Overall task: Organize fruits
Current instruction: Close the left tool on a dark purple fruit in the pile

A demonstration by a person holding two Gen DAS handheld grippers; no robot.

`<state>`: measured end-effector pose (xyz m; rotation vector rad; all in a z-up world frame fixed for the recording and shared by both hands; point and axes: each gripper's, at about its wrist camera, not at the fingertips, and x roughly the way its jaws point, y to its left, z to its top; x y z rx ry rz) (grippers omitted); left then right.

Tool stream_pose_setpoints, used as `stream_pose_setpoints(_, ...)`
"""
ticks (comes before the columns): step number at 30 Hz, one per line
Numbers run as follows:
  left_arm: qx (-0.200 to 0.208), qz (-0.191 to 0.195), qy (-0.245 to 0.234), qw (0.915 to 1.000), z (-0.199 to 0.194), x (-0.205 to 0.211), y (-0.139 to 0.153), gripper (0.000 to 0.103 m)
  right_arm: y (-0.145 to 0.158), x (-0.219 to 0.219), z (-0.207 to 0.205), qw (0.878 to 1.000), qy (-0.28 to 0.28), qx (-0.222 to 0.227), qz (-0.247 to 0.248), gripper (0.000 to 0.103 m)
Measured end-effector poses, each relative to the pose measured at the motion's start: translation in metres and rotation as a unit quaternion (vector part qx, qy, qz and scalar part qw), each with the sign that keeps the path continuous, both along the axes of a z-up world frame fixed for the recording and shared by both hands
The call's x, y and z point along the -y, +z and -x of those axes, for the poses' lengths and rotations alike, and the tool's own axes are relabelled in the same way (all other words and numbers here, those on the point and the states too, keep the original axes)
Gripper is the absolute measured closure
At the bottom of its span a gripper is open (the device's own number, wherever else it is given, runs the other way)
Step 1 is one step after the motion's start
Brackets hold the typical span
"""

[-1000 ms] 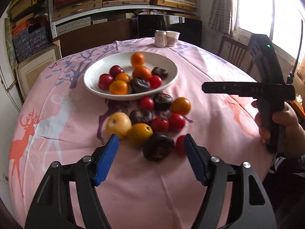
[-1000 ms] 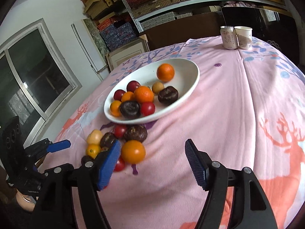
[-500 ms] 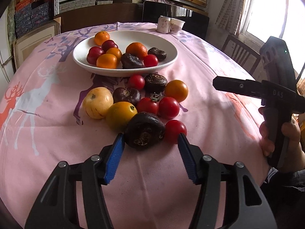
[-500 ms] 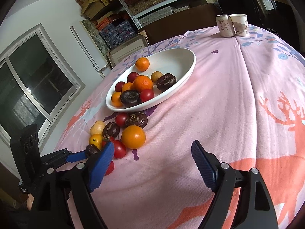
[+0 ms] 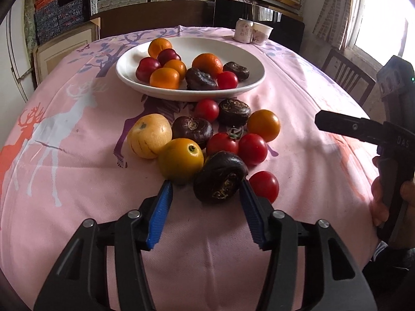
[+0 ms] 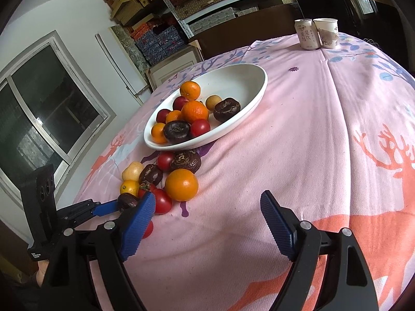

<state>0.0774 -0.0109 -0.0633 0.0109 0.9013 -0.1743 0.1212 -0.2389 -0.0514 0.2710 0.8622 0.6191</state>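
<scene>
Pink deer-print tablecloth (image 5: 77, 176) is covering the round table, carrying everything. White oval bowl (image 5: 249, 59) is sitting toward the far edge, holding oranges, red plums and dark water chestnuts. Loose fruit is lying in a cluster just beside the bowl's near rim, spreading toward the near edge. Left gripper (image 5: 205, 194) is hovering at the near edge, jaws spread, bracketing a dark water chestnut (image 5: 220, 177); right pad looks touching or almost touching it, left pad clearly apart, so not pinching. Yellow fruit (image 5: 180, 160) is sitting just beside the chestnut on its left, a pale striped fruit (image 5: 149, 135) beside that. Red tomato (image 5: 264, 186) is lying just outside the right pad. Right gripper (image 6: 207, 213) is hanging over bare cloth near the cluster's right side, jaws spread wide, holding nothing. Can (image 6: 306, 34) and paper cup (image 6: 326, 33) are standing touching at the far edge.
</scene>
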Motion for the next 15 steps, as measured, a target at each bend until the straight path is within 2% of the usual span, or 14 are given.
stream_pose_setpoints(3, 0.003, -0.006, 0.000, 1.0000, 0.0006, 0.0020, 0.0006, 0.052, 0.0003, -0.0003, 0.0002, 1.000, 0.000, 0.001, 0.001, 0.019)
stream_pose_setpoints(5, 0.007, -0.002, -0.007, 1.0000, 0.0028, 0.0025, 0.0013, 0.064, 0.0005, -0.0004, 0.0004, 1.000, 0.000, 0.002, 0.001, 0.019)
stream_pose_setpoints(7, 0.008, -0.001, -0.015, 0.9999, 0.0048, 0.0047, 0.0014, 0.070, 0.0003, -0.0007, -0.0001, 1.000, 0.001, 0.003, 0.002, 0.019)
stream_pose_setpoints(15, 0.012, -0.001, -0.013, 0.9998, 0.0067, 0.0049, 0.0023, 0.070, -0.0004, -0.0003, -0.0013, 1.000, 0.001, 0.005, 0.003, 0.019)
